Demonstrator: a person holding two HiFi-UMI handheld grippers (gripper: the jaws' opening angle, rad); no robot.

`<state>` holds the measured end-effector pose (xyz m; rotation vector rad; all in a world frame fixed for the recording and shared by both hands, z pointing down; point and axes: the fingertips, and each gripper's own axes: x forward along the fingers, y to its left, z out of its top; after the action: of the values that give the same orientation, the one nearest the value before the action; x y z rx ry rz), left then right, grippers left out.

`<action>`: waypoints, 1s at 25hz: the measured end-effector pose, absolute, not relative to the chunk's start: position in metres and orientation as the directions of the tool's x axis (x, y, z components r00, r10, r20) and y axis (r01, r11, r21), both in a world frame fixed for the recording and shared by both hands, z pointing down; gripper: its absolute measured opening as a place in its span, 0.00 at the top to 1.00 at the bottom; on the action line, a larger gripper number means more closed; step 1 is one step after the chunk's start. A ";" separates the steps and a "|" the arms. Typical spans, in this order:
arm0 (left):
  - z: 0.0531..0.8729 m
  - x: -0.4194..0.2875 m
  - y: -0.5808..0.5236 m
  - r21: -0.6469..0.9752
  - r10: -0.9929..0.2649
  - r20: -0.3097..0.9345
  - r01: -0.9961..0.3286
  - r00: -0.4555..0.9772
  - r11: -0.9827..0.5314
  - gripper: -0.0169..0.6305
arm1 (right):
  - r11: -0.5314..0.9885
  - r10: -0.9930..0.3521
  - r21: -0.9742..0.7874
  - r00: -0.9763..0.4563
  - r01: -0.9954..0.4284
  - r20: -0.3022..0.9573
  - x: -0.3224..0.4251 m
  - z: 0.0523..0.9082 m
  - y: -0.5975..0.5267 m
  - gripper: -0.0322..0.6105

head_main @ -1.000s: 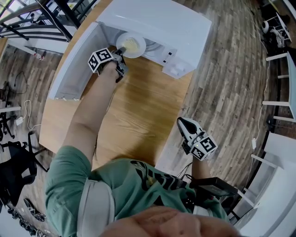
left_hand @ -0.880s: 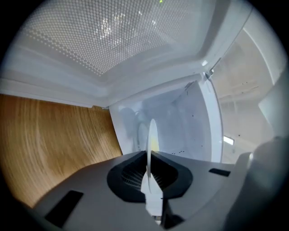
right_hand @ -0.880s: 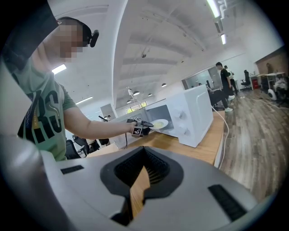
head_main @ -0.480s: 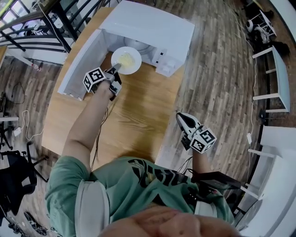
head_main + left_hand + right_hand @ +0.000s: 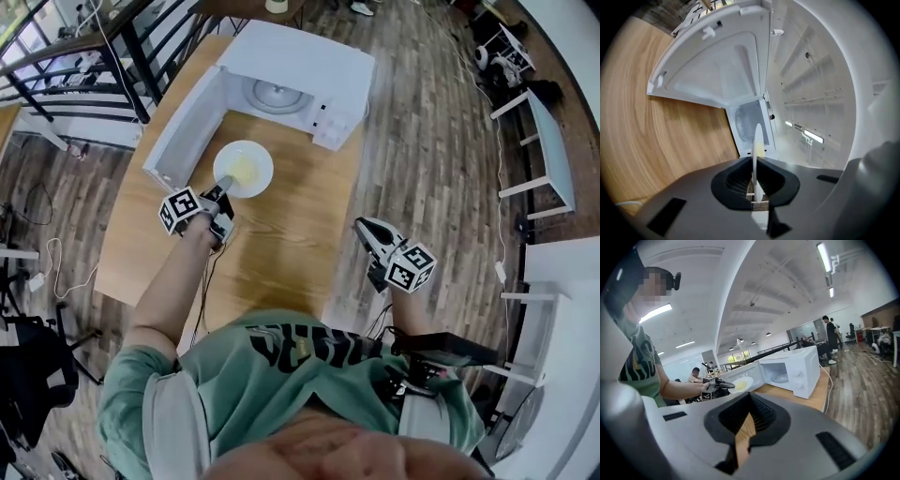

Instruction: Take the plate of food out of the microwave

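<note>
left gripper (image 5: 225, 190): your jaws pinch the rim of the round white plate of yellow food (image 5: 244, 169).
change: a second ago that plate sat inside the white microwave (image 5: 309, 61); now it hangs over the wooden table (image 5: 281, 244), beside the open door (image 5: 183, 127).
task: removal looks done; only setting down remains.
right gripper (image 5: 367, 232): jaws together, empty.
writing: no brand readable; your shirt print is illegible.

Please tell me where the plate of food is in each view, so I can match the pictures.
Head view: plate upper left of centre, in front of the open microwave.
Left gripper view: plate at lower centre, edge-on, clamped in the left tool.
Right gripper view: plate small, left of centre.
Shared landmark: the white microwave with its door open.
</note>
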<state>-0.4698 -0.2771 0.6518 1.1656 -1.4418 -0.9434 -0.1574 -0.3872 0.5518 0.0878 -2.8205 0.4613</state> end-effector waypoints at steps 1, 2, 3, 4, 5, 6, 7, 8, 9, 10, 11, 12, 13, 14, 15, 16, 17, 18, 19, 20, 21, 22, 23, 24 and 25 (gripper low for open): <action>0.646 -0.470 -0.266 0.960 -0.977 0.215 -0.183 -0.013 0.213 0.94 | 0.947 -0.033 -0.298 -0.957 -0.122 0.289 -0.156 0.548 -0.379 0.94; 0.638 -0.470 -0.256 0.963 -0.980 0.200 -0.187 0.000 0.196 0.94 | 0.945 -0.058 -0.292 -0.955 -0.146 0.290 -0.153 0.543 -0.371 0.94; 0.629 -0.472 -0.249 0.965 -0.983 0.183 -0.195 0.018 0.176 0.94 | 0.942 -0.089 -0.287 -0.954 -0.175 0.287 -0.151 0.536 -0.364 0.94; 0.619 -0.473 -0.242 0.967 -0.986 0.165 -0.202 0.038 0.154 0.94 | 0.937 -0.122 -0.283 -0.952 -0.203 0.280 -0.150 0.528 -0.356 0.94; 0.609 -0.474 -0.235 0.969 -0.987 0.148 -0.208 0.057 0.133 0.94 | 0.932 -0.152 -0.280 -0.950 -0.229 0.272 -0.147 0.520 -0.348 0.94; 0.599 -0.474 -0.228 0.971 -0.988 0.134 -0.211 0.075 0.115 0.94 | 0.927 -0.178 -0.280 -0.948 -0.251 0.262 -0.144 0.511 -0.341 0.94; 0.590 -0.472 -0.220 0.971 -0.988 0.124 -0.215 0.092 0.102 0.94 | 0.920 -0.201 -0.283 -0.946 -0.271 0.253 -0.139 0.504 -0.333 0.94; 0.580 -0.469 -0.212 0.971 -0.987 0.118 -0.221 0.109 0.092 0.94 | 0.912 -0.222 -0.290 -0.944 -0.289 0.244 -0.133 0.499 -0.326 0.94; 0.569 -0.467 -0.204 0.969 -0.986 0.115 -0.233 0.124 0.084 0.94 | 0.904 -0.241 -0.299 -0.942 -0.305 0.234 -0.127 0.494 -0.320 0.94; 0.559 -0.464 -0.195 0.965 -0.984 0.114 -0.249 0.134 0.078 0.94 | 0.897 -0.256 -0.307 -0.940 -0.318 0.225 -0.121 0.489 -0.315 0.94; 0.548 -0.462 -0.185 0.961 -0.984 0.112 -0.265 0.138 0.072 0.94 | 0.893 -0.268 -0.312 -0.939 -0.326 0.215 -0.115 0.485 -0.311 0.94; 0.539 -0.459 -0.174 0.958 -0.985 0.110 -0.279 0.135 0.069 0.94 | 0.891 -0.273 -0.314 -0.939 -0.328 0.208 -0.111 0.481 -0.308 0.94; 0.532 -0.455 -0.163 0.955 -0.986 0.107 -0.289 0.128 0.066 0.94 | 0.892 -0.272 -0.313 -0.941 -0.325 0.201 -0.106 0.477 -0.306 0.94; 0.526 -0.451 -0.150 0.954 -0.988 0.102 -0.293 0.116 0.064 0.94 | 0.896 -0.267 -0.309 -0.944 -0.318 0.195 -0.101 0.473 -0.306 0.94; 0.521 -0.445 -0.138 0.954 -0.990 0.093 -0.293 0.102 0.060 0.94 | 0.902 -0.260 -0.302 -0.947 -0.308 0.189 -0.096 0.469 -0.306 0.94; 0.517 -0.439 -0.126 0.956 -0.993 0.080 -0.288 0.085 0.052 0.94 | 0.909 -0.251 -0.293 -0.951 -0.296 0.182 -0.091 0.465 -0.306 0.94; 0.513 -0.433 -0.114 0.958 -0.996 0.066 -0.282 0.066 0.045 0.94 | 0.917 -0.241 -0.283 -0.955 -0.283 0.174 -0.086 0.462 -0.306 0.94; 0.512 -0.427 -0.103 0.959 -0.997 0.060 -0.280 0.042 0.046 0.94 | 0.923 -0.229 -0.274 -0.959 -0.269 0.167 -0.082 0.459 -0.306 0.94; 0.514 -0.422 -0.092 0.960 -0.998 0.058 -0.274 0.015 0.052 0.94 | 0.929 -0.218 -0.269 -0.962 -0.255 0.163 -0.076 0.458 -0.307 0.94; 0.517 -0.414 -0.083 0.965 -0.998 0.055 -0.254 -0.015 0.057 0.94 | 0.932 -0.206 -0.270 -0.965 -0.244 0.160 -0.071 0.459 -0.308 0.94; 0.522 -0.404 -0.078 0.972 -0.998 0.051 -0.226 -0.042 0.059 0.94 | 0.933 -0.194 -0.274 -0.968 -0.232 0.159 -0.064 0.460 -0.310 0.94; 0.528 -0.393 -0.075 0.976 -0.996 0.055 -0.206 -0.063 0.067 0.94 | 0.935 -0.180 -0.279 -0.971 -0.219 0.158 -0.058 0.462 -0.313 0.94; 0.535 -0.380 -0.074 0.977 -0.995 0.066 -0.196 -0.077 0.080 0.94 | 0.938 -0.165 -0.281 -0.974 -0.204 0.156 -0.051 0.465 -0.315 0.94; 0.540 -0.365 -0.075 0.977 -0.993 0.077 -0.193 -0.086 0.093 0.94 | 0.941 -0.148 -0.282 -0.977 -0.187 0.155 -0.045 0.468 -0.316 0.94; 0.545 -0.351 -0.077 0.976 -0.992 0.088 -0.190 -0.093 0.104 0.94 | 0.944 -0.130 -0.283 -0.979 -0.170 0.155 -0.038 0.472 -0.317 0.94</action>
<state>-0.3505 -0.0771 0.5446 1.2361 -1.4596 -1.0992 -0.0380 -0.3170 0.4716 0.2302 -2.9640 0.4487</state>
